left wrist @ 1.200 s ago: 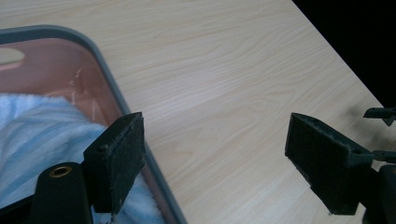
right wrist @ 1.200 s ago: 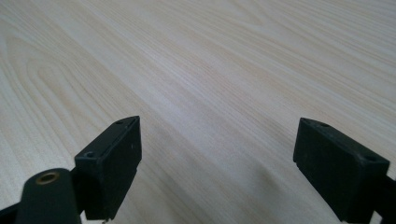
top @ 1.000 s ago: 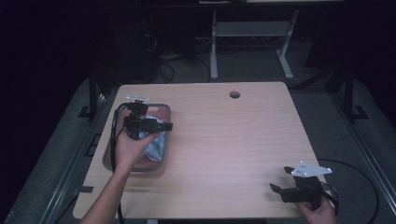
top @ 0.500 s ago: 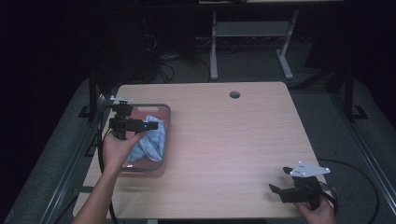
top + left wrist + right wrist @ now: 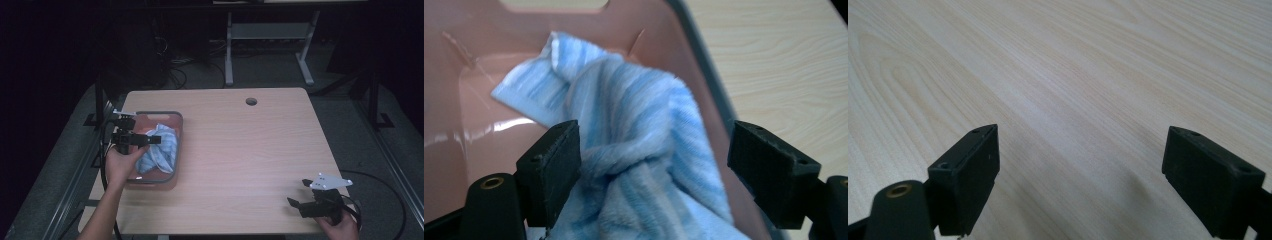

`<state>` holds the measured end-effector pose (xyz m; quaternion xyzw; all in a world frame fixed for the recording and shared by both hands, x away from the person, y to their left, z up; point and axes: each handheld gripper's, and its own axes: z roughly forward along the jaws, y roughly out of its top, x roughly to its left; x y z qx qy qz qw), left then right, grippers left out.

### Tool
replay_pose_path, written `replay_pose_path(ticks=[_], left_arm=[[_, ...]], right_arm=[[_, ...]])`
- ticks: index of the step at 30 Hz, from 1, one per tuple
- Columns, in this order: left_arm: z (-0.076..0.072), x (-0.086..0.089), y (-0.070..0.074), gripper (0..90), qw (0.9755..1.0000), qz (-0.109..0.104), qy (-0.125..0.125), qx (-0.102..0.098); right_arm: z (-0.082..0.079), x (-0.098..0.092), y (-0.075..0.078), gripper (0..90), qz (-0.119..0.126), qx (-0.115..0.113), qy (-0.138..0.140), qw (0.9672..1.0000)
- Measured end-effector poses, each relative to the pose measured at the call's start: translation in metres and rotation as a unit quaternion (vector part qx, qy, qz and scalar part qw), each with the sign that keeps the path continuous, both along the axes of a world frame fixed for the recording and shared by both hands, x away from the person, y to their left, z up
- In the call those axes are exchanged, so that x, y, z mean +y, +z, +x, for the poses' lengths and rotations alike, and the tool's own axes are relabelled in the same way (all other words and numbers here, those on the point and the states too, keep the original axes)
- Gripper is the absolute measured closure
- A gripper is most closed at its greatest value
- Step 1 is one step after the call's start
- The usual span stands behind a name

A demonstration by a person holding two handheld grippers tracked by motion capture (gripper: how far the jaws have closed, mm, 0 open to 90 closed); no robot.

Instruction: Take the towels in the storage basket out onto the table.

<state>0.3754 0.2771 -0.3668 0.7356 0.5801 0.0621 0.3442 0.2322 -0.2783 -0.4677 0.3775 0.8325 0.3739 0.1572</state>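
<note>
The left tool [image 5: 651,165] stands with its jaws wide apart, holding nothing, poised over a bunched blue-and-white striped cloth [image 5: 634,135] so that the folds rise between the two black pads without being pinched; one pad [image 5: 551,170] sits against the cloth's edge, the other hangs off to the side above the rim. The cloth lies crumpled inside a pink tub [image 5: 479,100], heaped toward the wall nearest the middle of the tabletop, with a flatter corner spread toward the tub's far end. From the high view the left tool [image 5: 150,139] hovers over the tub [image 5: 175,150], which stands near the left edge of the tabletop [image 5: 240,150], and the cloth [image 5: 159,150] fills most of the tub's floor. Well away from the tub, at the near right corner of the tabletop, the right tool [image 5: 296,206] rests low with its jaws equally wide and empty, and its own view shows bare wood grain [image 5: 1073,75] ahead. The step in hand looks like the approach for picking the cloth out of the tub. The next move likely calls for lowering the left tool onto the raised fold, closing on a thick bunch, and lifting clear of the tub's wall.
</note>
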Motion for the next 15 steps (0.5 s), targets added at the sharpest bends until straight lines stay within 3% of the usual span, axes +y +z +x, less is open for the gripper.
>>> replay_pose_path(ticks=[11, 15], left_arm=[[0.007, -0.007, -0.02, 26.4, 0.9993, 0.02, 0.014, 0.027], [0.012, -0.012, -0.026, 31.0, 0.9981, 0.042, 0.02, 0.04]], right_arm=[[0.0, 0.0, 0.0, 14.8, 0.0, 0.002, 0.001, 1.0], [0.0, 0.0, 0.0, 14.7, -0.001, 0.002, 0.003, 1.0]])
